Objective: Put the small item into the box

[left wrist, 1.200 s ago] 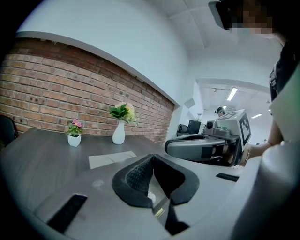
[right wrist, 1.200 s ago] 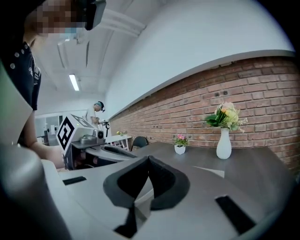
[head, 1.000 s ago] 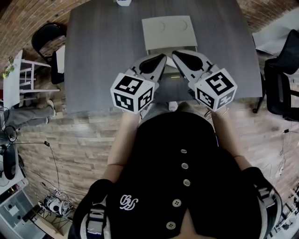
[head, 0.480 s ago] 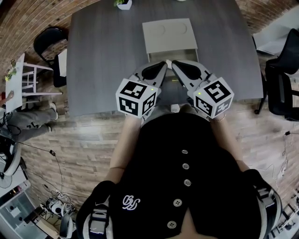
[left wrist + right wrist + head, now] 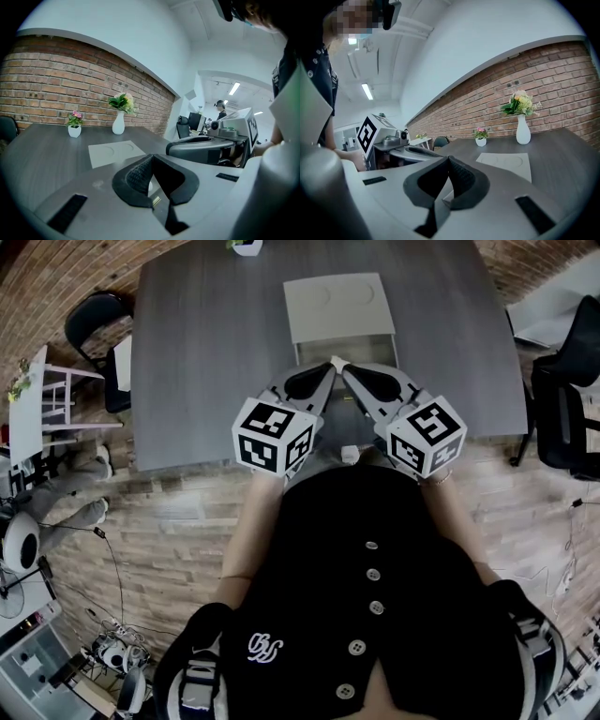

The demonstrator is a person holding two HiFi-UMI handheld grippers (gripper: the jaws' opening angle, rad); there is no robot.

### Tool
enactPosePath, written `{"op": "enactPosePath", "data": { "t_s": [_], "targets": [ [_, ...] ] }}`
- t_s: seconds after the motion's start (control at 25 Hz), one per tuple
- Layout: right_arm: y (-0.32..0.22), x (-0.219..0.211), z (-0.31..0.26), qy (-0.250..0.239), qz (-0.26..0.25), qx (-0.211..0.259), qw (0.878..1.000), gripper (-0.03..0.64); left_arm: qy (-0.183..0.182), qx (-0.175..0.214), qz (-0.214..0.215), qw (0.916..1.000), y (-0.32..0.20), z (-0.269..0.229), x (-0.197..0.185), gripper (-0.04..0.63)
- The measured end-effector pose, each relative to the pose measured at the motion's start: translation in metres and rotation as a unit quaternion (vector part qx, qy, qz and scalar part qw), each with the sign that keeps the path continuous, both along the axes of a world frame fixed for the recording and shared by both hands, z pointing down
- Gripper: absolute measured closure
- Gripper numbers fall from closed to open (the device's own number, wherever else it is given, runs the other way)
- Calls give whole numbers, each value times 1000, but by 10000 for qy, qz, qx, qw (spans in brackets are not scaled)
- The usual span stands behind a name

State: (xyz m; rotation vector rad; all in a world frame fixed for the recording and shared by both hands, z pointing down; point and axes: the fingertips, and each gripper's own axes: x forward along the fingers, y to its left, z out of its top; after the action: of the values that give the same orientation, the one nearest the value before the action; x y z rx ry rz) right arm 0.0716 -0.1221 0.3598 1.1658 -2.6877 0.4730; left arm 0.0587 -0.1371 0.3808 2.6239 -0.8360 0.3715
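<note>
While both pairs of jaws sit pressed together, I see the left gripper (image 5: 328, 367) and right gripper (image 5: 345, 367) meet tip to tip over the near edge of the box (image 5: 339, 306). The box is pale grey and flat, with two rings pressed in its lid. A white bit (image 5: 335, 361) shows at the tips, but I cannot tell if it is held. The table (image 5: 206, 352) is dark grey, with a brick wall (image 5: 56, 84) behind it, a vase (image 5: 118, 123) and a pot (image 5: 74, 131).

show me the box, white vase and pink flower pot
box (image 5: 337, 306), head view, its top face
white vase (image 5: 118, 126), left gripper view, its body
pink flower pot (image 5: 74, 131), left gripper view, its white pot
</note>
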Motion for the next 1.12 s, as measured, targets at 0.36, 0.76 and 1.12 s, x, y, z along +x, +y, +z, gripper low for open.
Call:
{"op": "enactPosePath", "data": {
  "t_s": [0.36,0.76,1.12],
  "targets": [
    [2,2,1,31,7,-15,10000,617,-34,-15,8,10000,2,2,1,581],
    [2,4,2,24,18,-34,10000,617,-46,-68,33,10000,2,5,4,581],
    [-1,11,2,44,151,-20,9999,617,-67,-126,40,9999,1,8,3,581]
  ]
}}
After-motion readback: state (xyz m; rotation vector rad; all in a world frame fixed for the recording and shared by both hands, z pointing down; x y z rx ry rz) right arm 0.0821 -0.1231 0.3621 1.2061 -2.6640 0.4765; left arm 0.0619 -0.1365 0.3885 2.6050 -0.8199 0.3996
